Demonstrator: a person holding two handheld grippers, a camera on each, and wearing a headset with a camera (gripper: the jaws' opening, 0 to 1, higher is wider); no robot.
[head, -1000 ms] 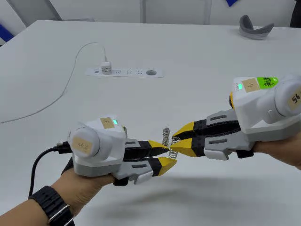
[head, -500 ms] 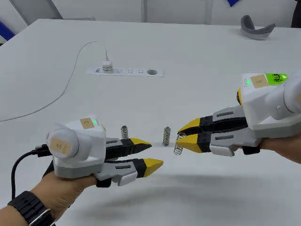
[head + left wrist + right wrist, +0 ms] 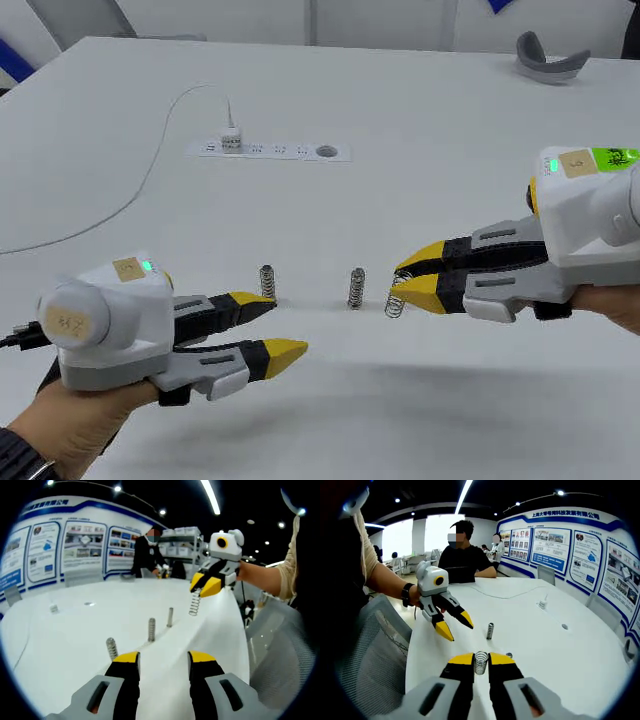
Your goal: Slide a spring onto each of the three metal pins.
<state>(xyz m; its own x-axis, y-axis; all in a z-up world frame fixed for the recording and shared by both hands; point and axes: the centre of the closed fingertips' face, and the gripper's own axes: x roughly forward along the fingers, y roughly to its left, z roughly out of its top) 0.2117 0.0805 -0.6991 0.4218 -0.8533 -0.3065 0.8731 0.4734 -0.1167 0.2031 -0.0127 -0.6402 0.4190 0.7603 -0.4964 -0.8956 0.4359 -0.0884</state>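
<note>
Two pins stand on the white table (image 3: 420, 180), each wearing a spring: the left one (image 3: 267, 282) and the middle one (image 3: 356, 288). My right gripper (image 3: 403, 280) is shut on a third spring (image 3: 394, 303), which hangs from its yellow tips just right of the middle pin. In the right gripper view that spring (image 3: 480, 663) sits pinched between the jaws. The left gripper view shows both sprung pins (image 3: 111, 648) (image 3: 151, 629), a bare pin (image 3: 170, 616) beyond them, and the held spring (image 3: 194, 603) beside it. My left gripper (image 3: 270, 325) is open and holds nothing, just left of the left pin.
A white power strip (image 3: 268, 151) with a plug and a white cable (image 3: 150, 170) lies at the back of the table. A grey curved object (image 3: 545, 55) rests at the far right. People stand and sit beyond the table's edge, and a mesh chair (image 3: 375, 645) stands close by.
My left gripper has drawn back to the left, away from the middle pin, uncovering the left sprung pin. The right gripper has shifted slightly right with its spring.
</note>
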